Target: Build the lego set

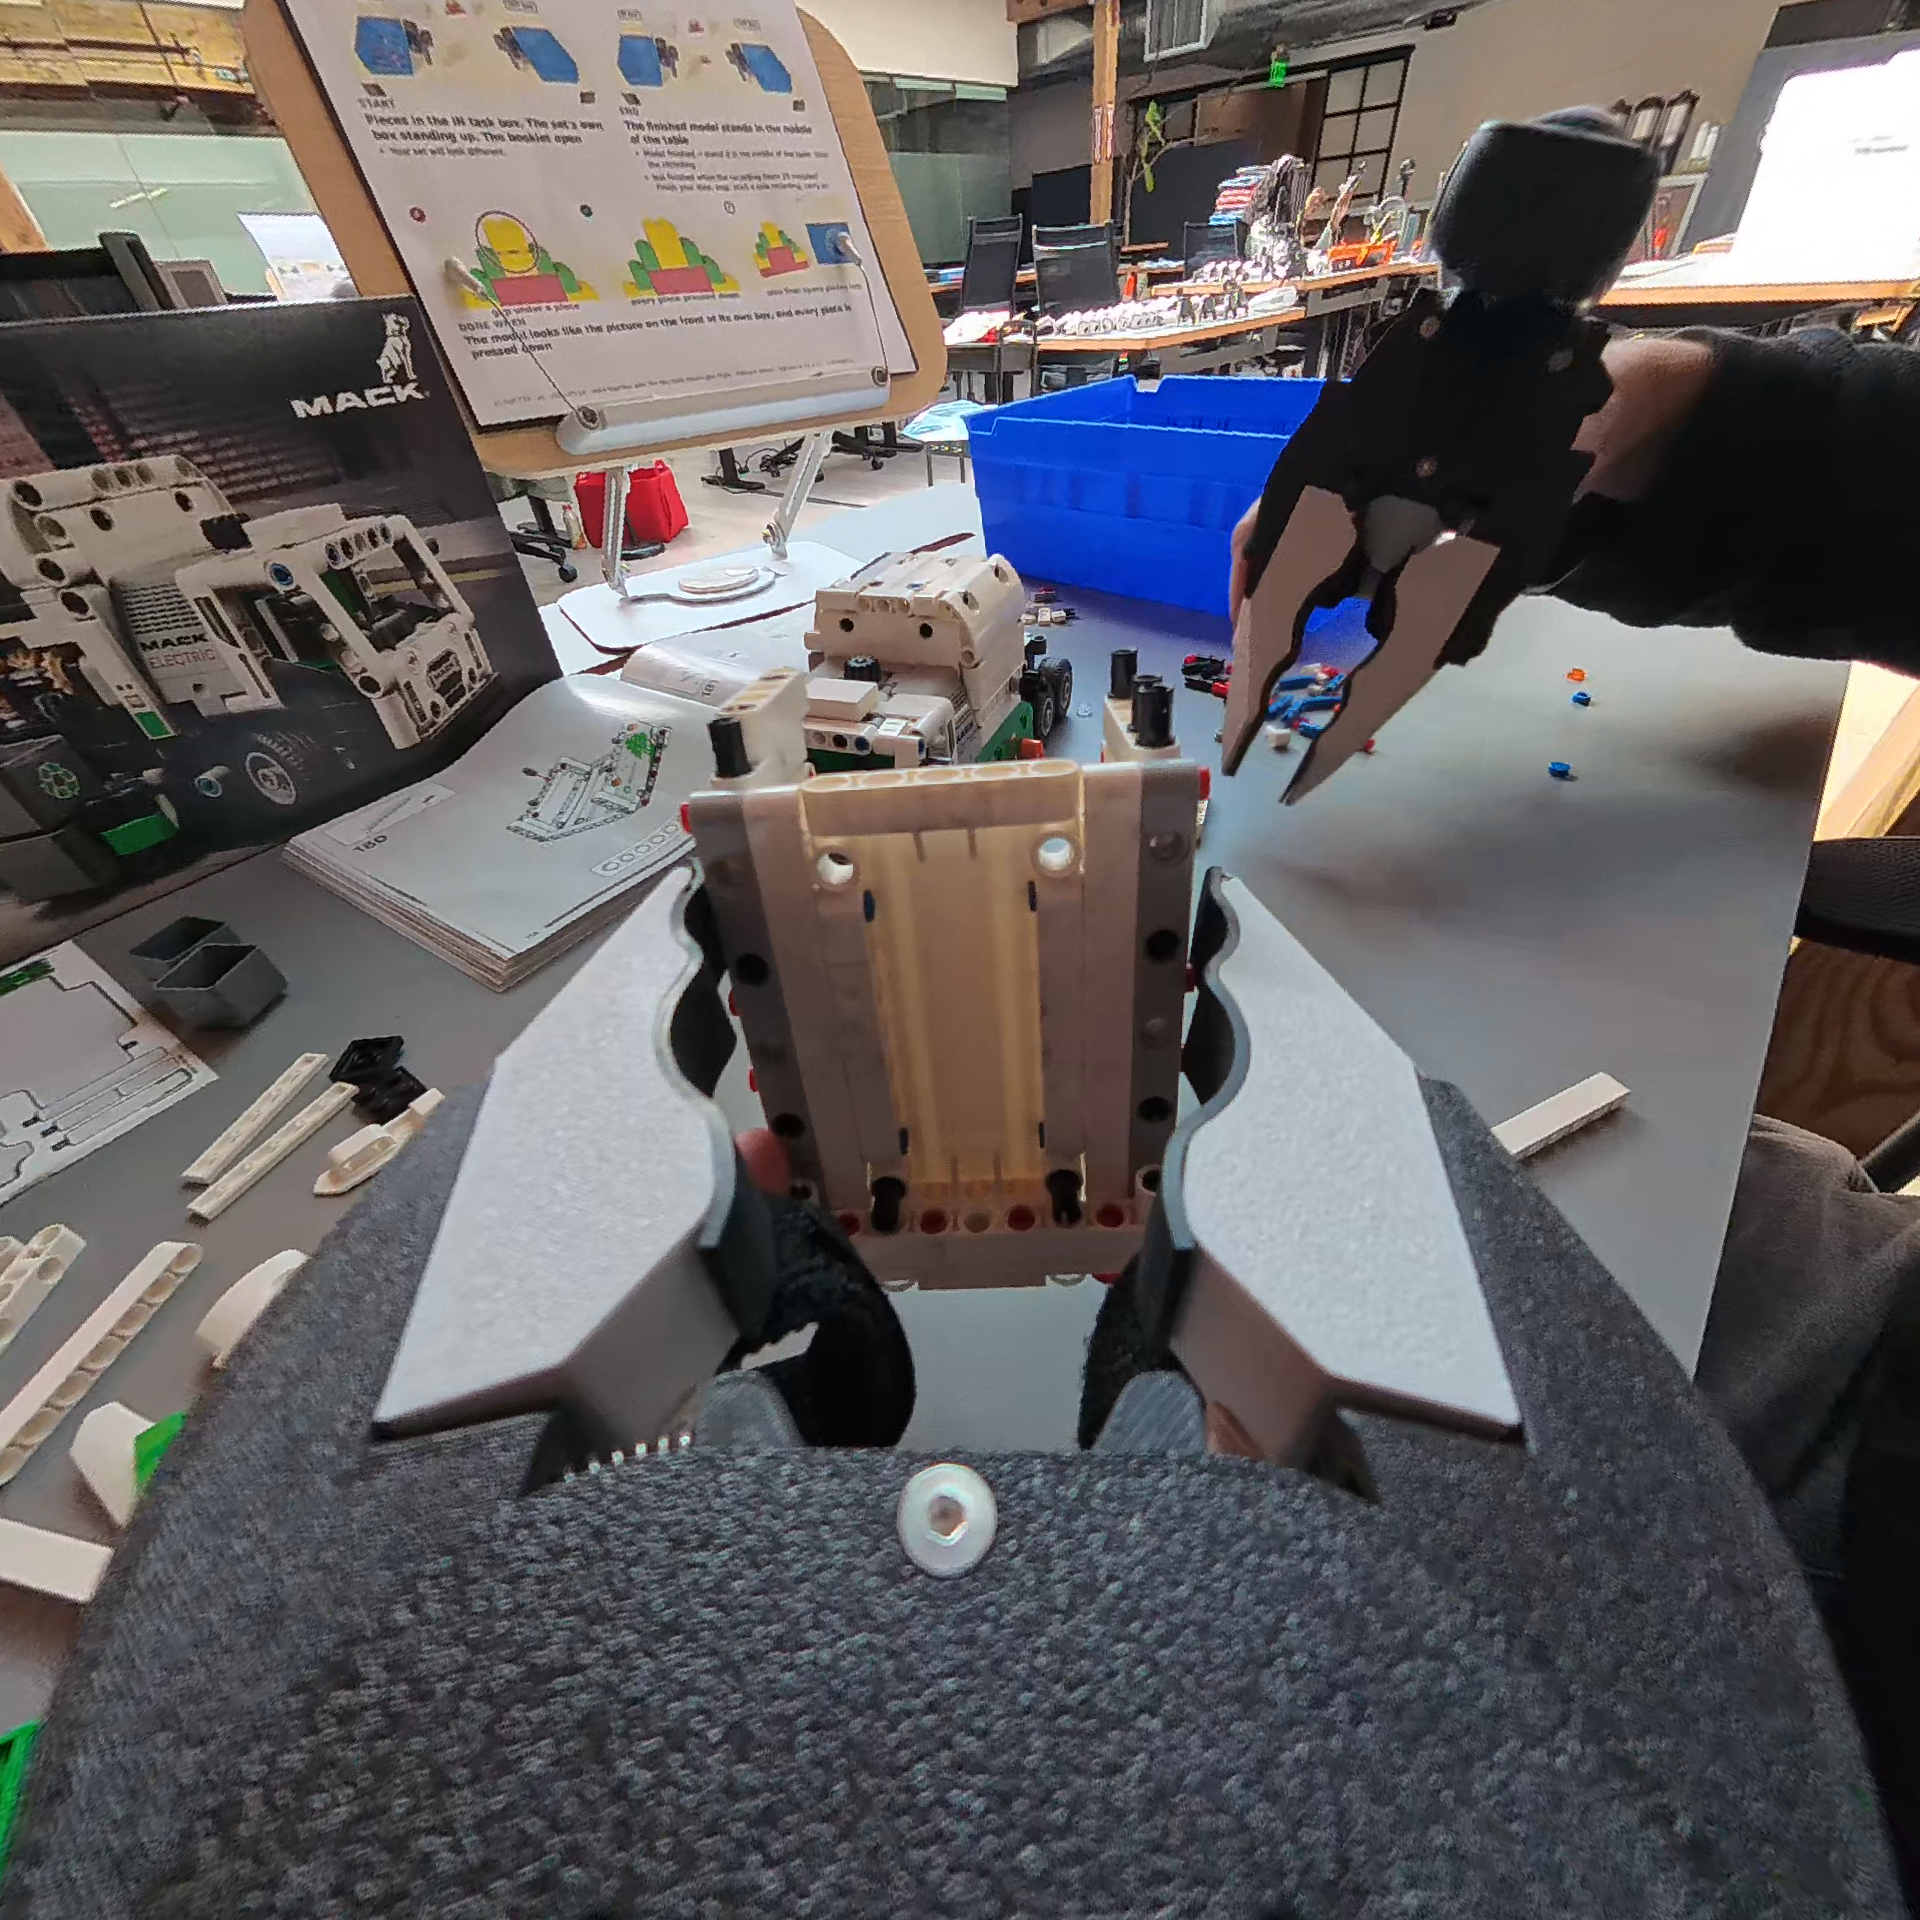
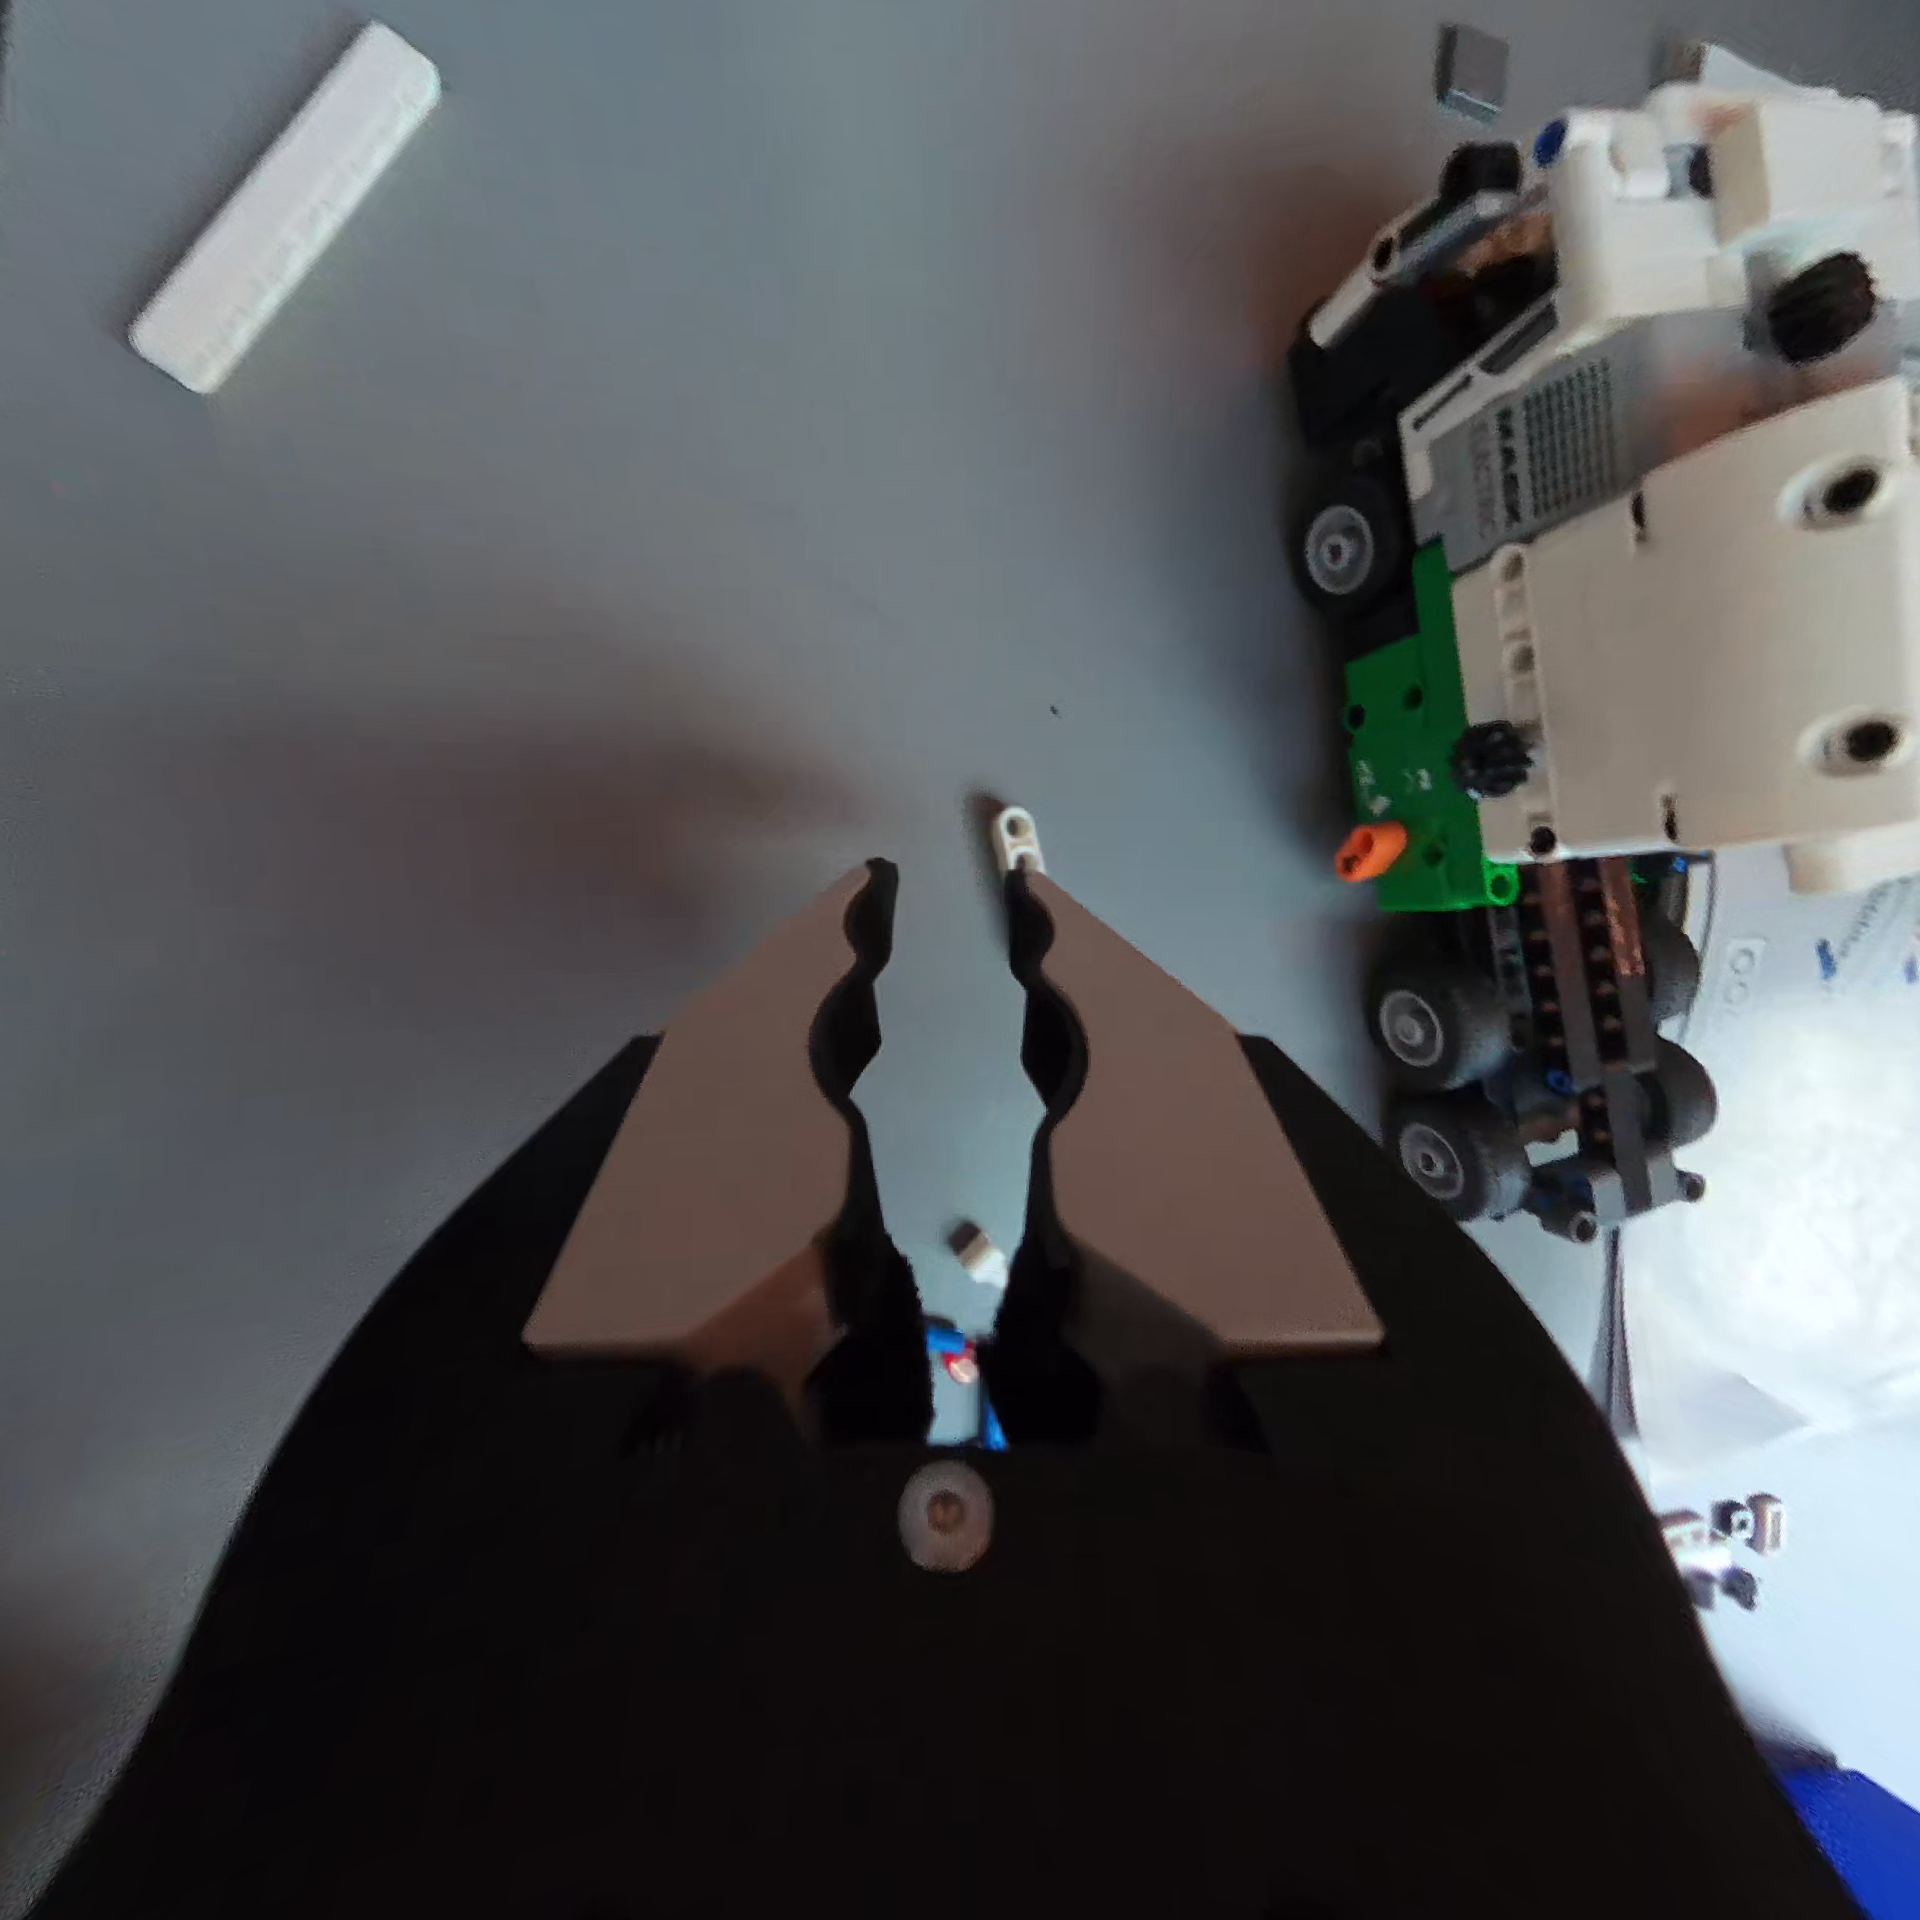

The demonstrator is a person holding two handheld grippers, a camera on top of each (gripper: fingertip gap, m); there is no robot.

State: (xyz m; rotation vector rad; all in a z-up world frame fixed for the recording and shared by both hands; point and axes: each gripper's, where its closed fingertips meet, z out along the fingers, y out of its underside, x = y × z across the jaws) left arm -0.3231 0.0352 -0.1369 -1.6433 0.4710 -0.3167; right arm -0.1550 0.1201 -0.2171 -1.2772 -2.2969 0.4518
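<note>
My left gripper [image 1: 951, 883] is shut on a white and grey lego panel assembly [image 1: 951, 997], held upright above the grey table [image 1: 1455, 935]. The part-built white and green truck [image 1: 925, 665] stands just beyond it; it also shows in the right wrist view [image 2: 1621, 582]. My right gripper [image 2: 945, 868] is open and empty, pointing down over the table, with a small white connector [image 2: 1016, 836] lying just past its right fingertip. It also shows in the left wrist view [image 1: 1262, 779], hovering above a scatter of small red and blue pins [image 1: 1299, 696].
A blue bin [image 1: 1122, 478], the set's box [image 1: 208, 582], an open instruction booklet [image 1: 520, 821] and an instruction sheet on a stand [image 1: 623, 208] sit at the back and left. Loose white beams [image 1: 270, 1132] lie at left. A white beam [image 2: 286, 208] lies on the table. Across from one pair of fingers to the other is roughly 20 centimeters.
</note>
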